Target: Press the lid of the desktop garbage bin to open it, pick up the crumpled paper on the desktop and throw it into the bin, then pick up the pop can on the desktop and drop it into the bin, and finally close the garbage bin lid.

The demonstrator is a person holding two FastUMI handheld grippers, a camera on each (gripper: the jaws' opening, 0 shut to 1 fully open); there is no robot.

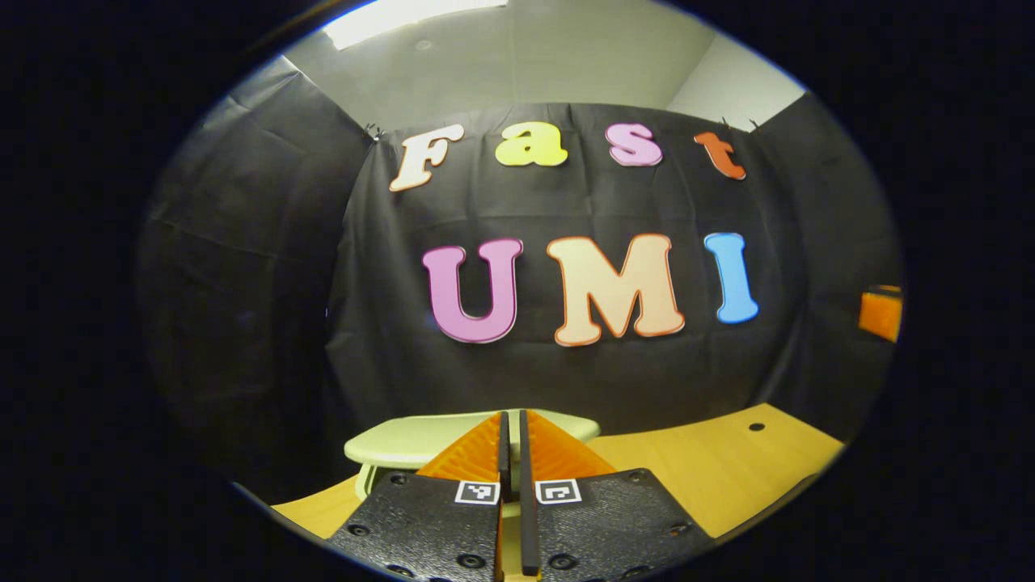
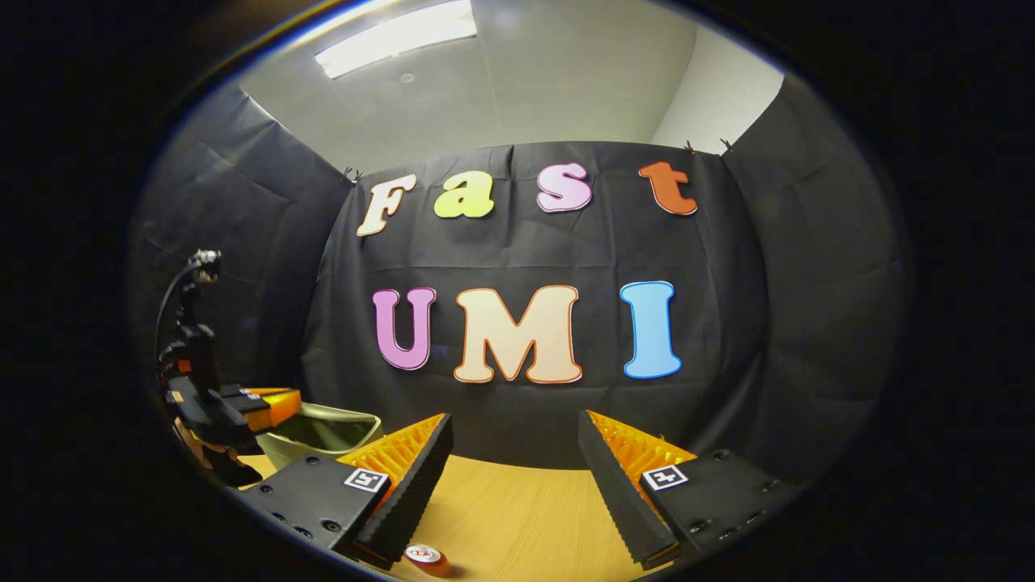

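Left tongs (image 1: 511, 416) have their jaws pressed together with nothing between them, tips just above the pale green bin lid (image 1: 420, 440) on the bench (image 1: 728, 469). Right tongs (image 2: 515, 440) stand wide apart and empty, with the pop can (image 2: 424, 555) just below the left finger, and the bin (image 2: 323, 432) off to their left.

I see a light wooden tabletop (image 2: 517, 501) carrying a pale green plastic bin (image 2: 323, 436) and a red-topped pop can (image 2: 424, 555).

The garbage bin (image 2: 323, 432) is pale green, the desktop (image 2: 517, 509) light wood, the pop can (image 2: 425, 556) red with a silver top.
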